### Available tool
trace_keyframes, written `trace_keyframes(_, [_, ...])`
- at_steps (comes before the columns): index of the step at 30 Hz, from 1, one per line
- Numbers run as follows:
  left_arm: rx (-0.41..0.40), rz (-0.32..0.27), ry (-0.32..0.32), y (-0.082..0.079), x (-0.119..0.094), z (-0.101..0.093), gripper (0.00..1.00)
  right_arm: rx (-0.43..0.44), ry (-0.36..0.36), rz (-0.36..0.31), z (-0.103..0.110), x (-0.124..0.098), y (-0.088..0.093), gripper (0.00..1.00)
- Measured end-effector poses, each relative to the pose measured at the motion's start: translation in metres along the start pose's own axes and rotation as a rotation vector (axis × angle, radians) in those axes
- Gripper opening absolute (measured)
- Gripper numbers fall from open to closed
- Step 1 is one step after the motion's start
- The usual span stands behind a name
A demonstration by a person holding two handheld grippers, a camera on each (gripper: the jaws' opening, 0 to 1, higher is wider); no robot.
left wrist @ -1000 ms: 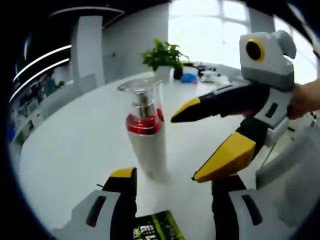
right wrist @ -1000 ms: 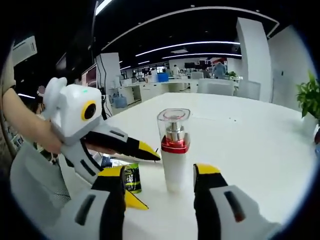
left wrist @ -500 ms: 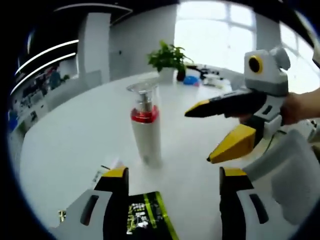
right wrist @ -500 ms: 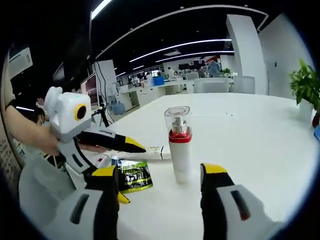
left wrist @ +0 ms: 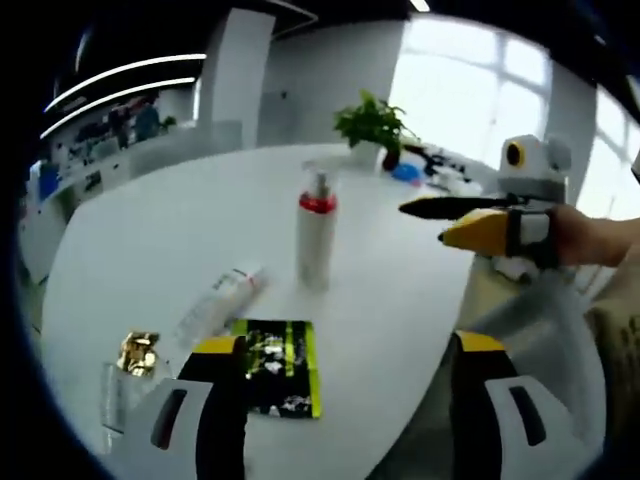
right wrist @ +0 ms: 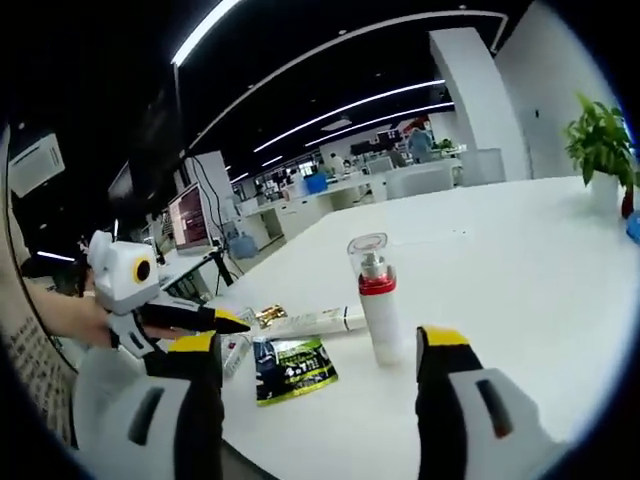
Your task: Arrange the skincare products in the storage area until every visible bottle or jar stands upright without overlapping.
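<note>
- While upright on the white table [left wrist: 150, 230], pump bottle [left wrist: 315, 238] with red collar and clear cap: ahead of the left gripper [left wrist: 340, 350], beyond its jaw tips and between their lines, well apart from both.
- Seen from the right gripper view, same pump bottle [right wrist: 378, 300] just beyond the right gripper [right wrist: 320, 345], nearer the right-hand jaw, touching neither.
- Left gripper: jaws spread wide, nothing between them.
- Right gripper: jaws likewise wide apart and empty; in the left gripper view, off to the right [left wrist: 442, 224], held by a hand [left wrist: 590, 240], its yellow-tipped jaws only slightly parted there, pointing toward the bottle but clear of it.
- Lying flat near the left gripper's left jaw: dark green sachet [left wrist: 275, 365], its near corner just beside the jaw tip.
- White tube [left wrist: 220, 300] on its side, between sachet and bottle, to the left of the bottle base, not touching it.
- Gold-wrapped small item [left wrist: 138, 352] and a clear jar-like piece [left wrist: 112, 392] at the table's near left edge; too blurred to tell more.
- Potted plant [left wrist: 372, 125] far behind the bottle.
- From the right gripper view: sachet [right wrist: 292, 366] beside the left-hand jaw, tube [right wrist: 315, 322] behind it, left gripper [right wrist: 225, 322] low at the left, by the table edge.
</note>
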State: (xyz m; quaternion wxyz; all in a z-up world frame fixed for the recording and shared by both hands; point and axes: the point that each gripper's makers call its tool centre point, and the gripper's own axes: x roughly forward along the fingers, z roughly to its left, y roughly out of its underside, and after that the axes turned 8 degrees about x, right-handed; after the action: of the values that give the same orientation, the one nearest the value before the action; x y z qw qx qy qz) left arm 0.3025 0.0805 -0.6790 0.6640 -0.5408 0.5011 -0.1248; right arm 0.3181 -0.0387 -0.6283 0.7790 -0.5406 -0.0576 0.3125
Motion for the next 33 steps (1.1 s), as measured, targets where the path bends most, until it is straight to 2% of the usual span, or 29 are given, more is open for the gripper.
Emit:
trace_keyframes(6, [-0.053,-0.01,-0.072,0.01,-0.03,0.015,0.86,0.001,0.0,0.023,0.007,-0.008,0.009,0.84])
trace_keyframes(8, [-0.049,-0.011,-0.086,0.013,-0.04,0.018,0.88,-0.007,0.001,0.038,0.009,-0.01,0.011,0.85])
trace_keyframes(11, [-0.013,-0.006,-0.128,0.016,-0.054,0.025,0.9,0.02,-0.007,0.005,0.016,-0.014,0.003,0.86])
trace_keyframes(15, [0.012,-0.006,-0.161,0.019,-0.071,0.028,0.92,0.005,-0.003,0.021,0.021,-0.017,0.009,0.86])
trace_keyframes(22, [-0.028,-0.008,-0.183,0.03,-0.088,0.03,0.97,0.025,-0.005,0.043,0.026,-0.02,0.021,0.86])
trace_keyframes(26, [-0.043,0.004,-0.188,0.038,-0.096,0.027,0.97,0.024,0.002,0.042,0.024,-0.02,0.021,0.85])
trace_keyframes(33, [-0.08,-0.001,-0.225,0.047,-0.107,0.027,0.97,-0.011,0.011,0.072,0.024,-0.019,0.028,0.83])
